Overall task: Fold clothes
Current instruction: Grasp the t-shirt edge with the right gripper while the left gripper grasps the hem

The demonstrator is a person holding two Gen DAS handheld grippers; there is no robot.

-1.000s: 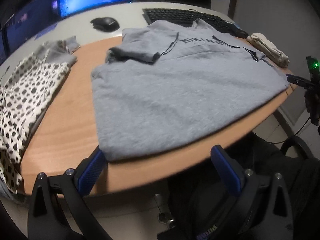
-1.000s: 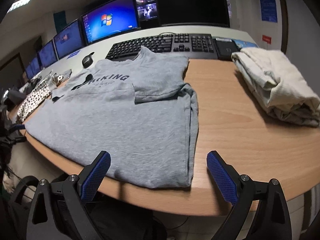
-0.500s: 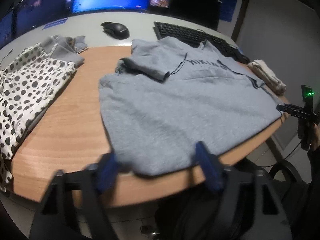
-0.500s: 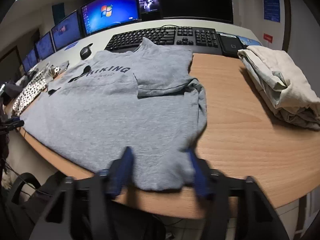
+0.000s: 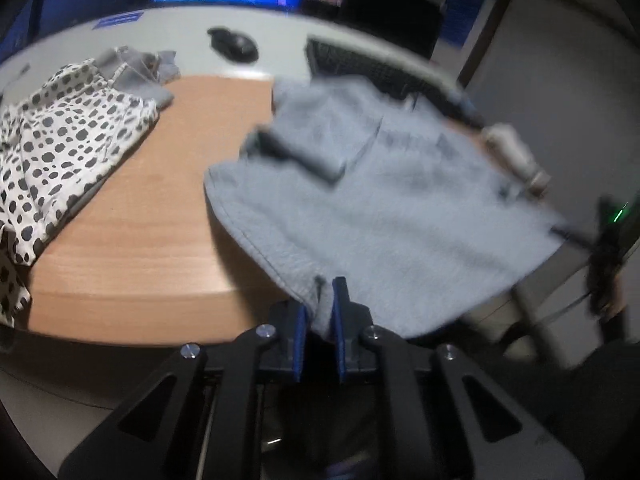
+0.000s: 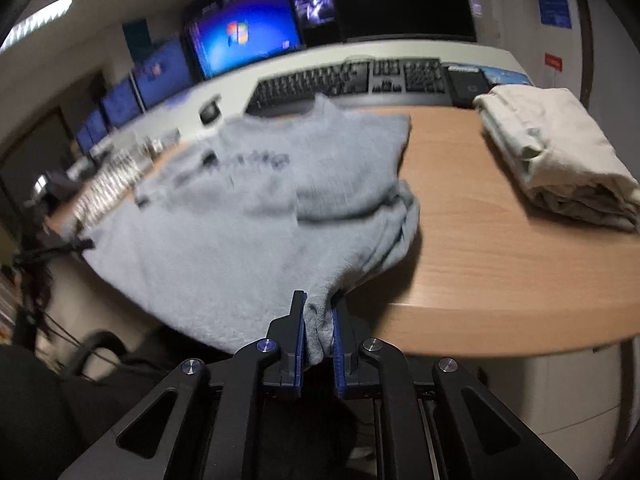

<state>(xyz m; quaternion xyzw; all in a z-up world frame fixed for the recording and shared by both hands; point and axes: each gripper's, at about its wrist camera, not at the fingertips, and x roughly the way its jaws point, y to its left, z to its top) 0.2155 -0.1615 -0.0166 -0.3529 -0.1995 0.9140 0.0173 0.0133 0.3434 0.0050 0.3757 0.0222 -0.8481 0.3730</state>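
A grey T-shirt (image 5: 380, 208) with dark lettering lies front up on the wooden table (image 5: 140, 232), sleeves folded in. Its near hem is lifted off the table at both corners. My left gripper (image 5: 320, 292) is closing its blue pads on the hem's left corner, and the cloth bunches between them. In the right wrist view, the right gripper (image 6: 318, 304) is closing on the other corner of the grey T-shirt (image 6: 240, 232), with fabric pinched between its pads. Both views are motion-blurred.
A white garment with black spots (image 5: 60, 152) lies at the table's left end. At the right end sits a folded beige garment (image 6: 552, 152). Behind the T-shirt are a keyboard (image 6: 340, 80), a mouse (image 5: 234, 42) and lit monitors (image 6: 244, 40).
Both grippers went from wide open at the table edge to clamped on the T-shirt's hem corners. They have since risen, lifting the hem off the table.
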